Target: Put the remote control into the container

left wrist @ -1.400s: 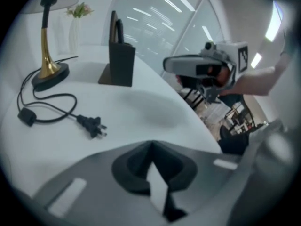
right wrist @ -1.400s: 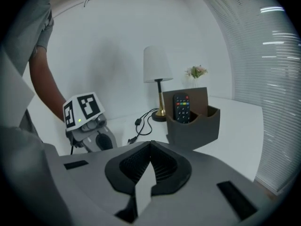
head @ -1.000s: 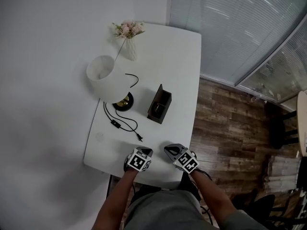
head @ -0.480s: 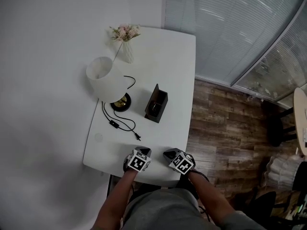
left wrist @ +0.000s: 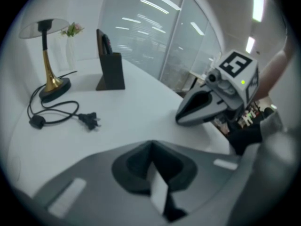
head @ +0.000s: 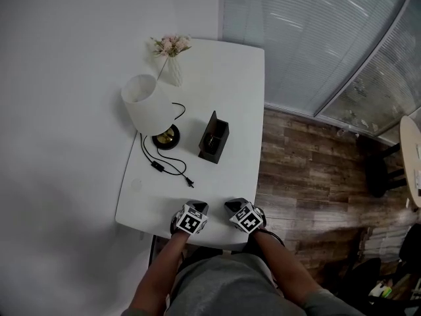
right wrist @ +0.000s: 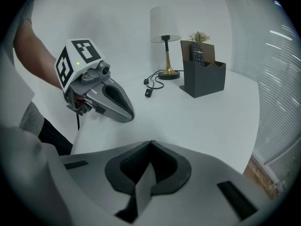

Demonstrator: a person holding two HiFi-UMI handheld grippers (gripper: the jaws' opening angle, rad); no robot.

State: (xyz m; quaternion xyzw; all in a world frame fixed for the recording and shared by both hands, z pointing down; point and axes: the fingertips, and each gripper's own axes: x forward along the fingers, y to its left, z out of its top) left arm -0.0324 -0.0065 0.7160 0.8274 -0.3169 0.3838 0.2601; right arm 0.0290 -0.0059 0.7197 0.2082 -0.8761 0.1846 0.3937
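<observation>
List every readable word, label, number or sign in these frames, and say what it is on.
No readable text anywhere.
Remote control standing in the container: button markings too small to read.
Marker cubes: black-and-white square patterns only, no letters or digits.

Low in the head view, the left hand-held gripper (head: 195, 207) and right hand-held gripper (head: 231, 207) are smooth grey shells, each topped by a cube of black-and-white square markers. The person wears grey.
</observation>
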